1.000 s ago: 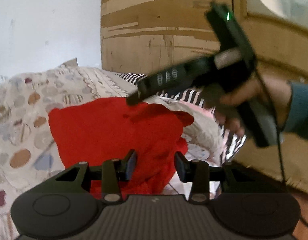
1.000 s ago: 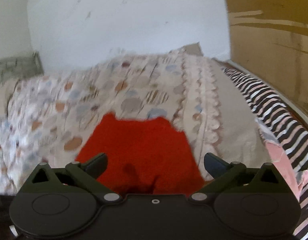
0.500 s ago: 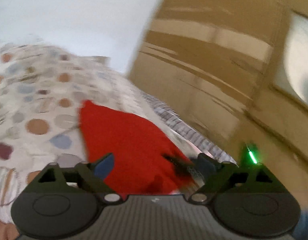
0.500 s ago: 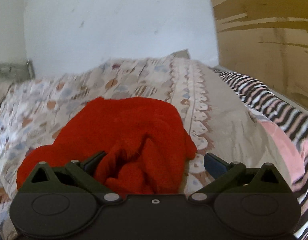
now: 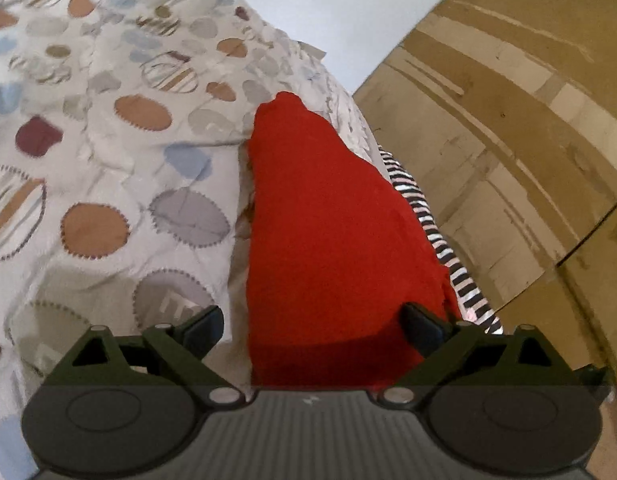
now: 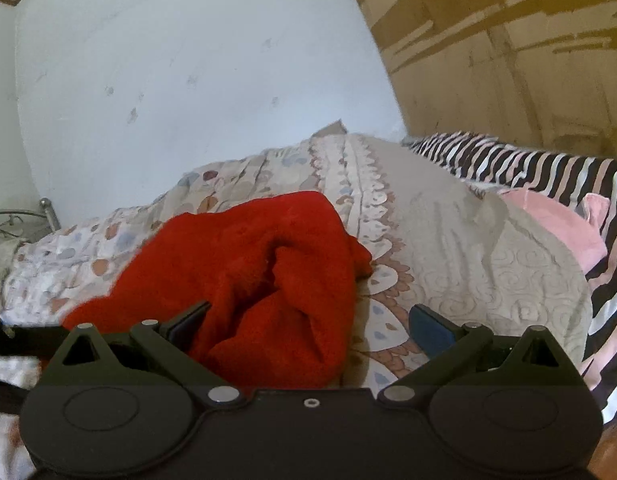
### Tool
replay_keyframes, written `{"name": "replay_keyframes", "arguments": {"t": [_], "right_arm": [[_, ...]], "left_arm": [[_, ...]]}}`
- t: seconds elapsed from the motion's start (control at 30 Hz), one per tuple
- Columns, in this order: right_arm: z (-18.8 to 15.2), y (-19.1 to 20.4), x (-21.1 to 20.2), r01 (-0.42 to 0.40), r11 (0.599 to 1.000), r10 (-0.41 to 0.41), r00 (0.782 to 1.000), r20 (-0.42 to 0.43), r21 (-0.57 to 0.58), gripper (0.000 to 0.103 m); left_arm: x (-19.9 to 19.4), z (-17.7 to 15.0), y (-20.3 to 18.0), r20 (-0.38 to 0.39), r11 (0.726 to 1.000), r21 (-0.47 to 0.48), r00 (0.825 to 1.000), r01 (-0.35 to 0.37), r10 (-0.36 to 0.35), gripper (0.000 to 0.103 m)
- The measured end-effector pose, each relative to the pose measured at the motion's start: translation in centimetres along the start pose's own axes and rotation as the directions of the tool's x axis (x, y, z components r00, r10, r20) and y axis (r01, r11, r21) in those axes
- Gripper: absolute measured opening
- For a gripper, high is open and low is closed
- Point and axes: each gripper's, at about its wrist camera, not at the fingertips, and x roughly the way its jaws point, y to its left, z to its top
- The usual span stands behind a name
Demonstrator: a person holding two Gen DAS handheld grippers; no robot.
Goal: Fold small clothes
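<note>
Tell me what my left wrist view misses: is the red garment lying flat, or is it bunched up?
Observer: Bunched. The right wrist view shows the red garment heaped in thick folds on the patterned bedspread.
Operator: Is the right claw gripping it?
Observer: No, the right claw is open, clamping nothing.
Operator: Anything else nearby?
Observer: A pink cloth lies to its right, beside the striped fabric.
</note>
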Motion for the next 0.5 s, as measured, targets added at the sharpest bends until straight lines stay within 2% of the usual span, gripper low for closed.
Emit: {"name": "replay_keyframes", "arguments": {"t": [0.13, 0.27, 0.37, 0.43, 0.47, 0.5], "right_arm": [[1.8, -1.2, -1.0, -0.094, 0.992, 0.092, 0.995, 0.023, 0.088, 0.102], [4.2, -2.8, 0.7, -0.116, 0.983, 0.116, 0.993, 0.004, 0.142, 0.101], [6.0, -4.5, 3.3, -0.158, 0.959, 0.169, 0.985, -0.03, 0.237, 0.084], [7.3, -4.9, 5.6, -0.146, 0.961, 0.17, 0.982, -0.086, 0.233, 0.058], [7.7, -4.7, 6.6, -0.139, 0.969, 0.166, 0.979, -0.117, 0.204, 0.053], [8.0, -4.4, 7.7, -0.134, 0.978, 0.16, 0.974, -0.16, 0.163, 0.042]], "left_arm": [[-0.1, -0.2, 0.5, 0.013, 1.0, -0.002, 1.0, -0.009, 0.009, 0.1], [0.3, -0.4, -0.1, 0.01, 1.0, 0.009, 1.0, -0.012, 0.012, 0.1], [0.5, -0.8, -0.2, 0.006, 1.0, 0.006, 1.0, -0.015, 0.015, 0.1], [0.7, -0.9, -0.5, 0.007, 1.0, 0.021, 1.0, -0.023, 0.023, 0.1], [0.7, -1.0, -0.8, 0.008, 0.999, 0.034, 1.0, -0.029, 0.029, 0.1], [0.9, -1.0, -1.1, 0.009, 0.998, 0.051, 0.999, -0.037, 0.036, 0.1]]}}
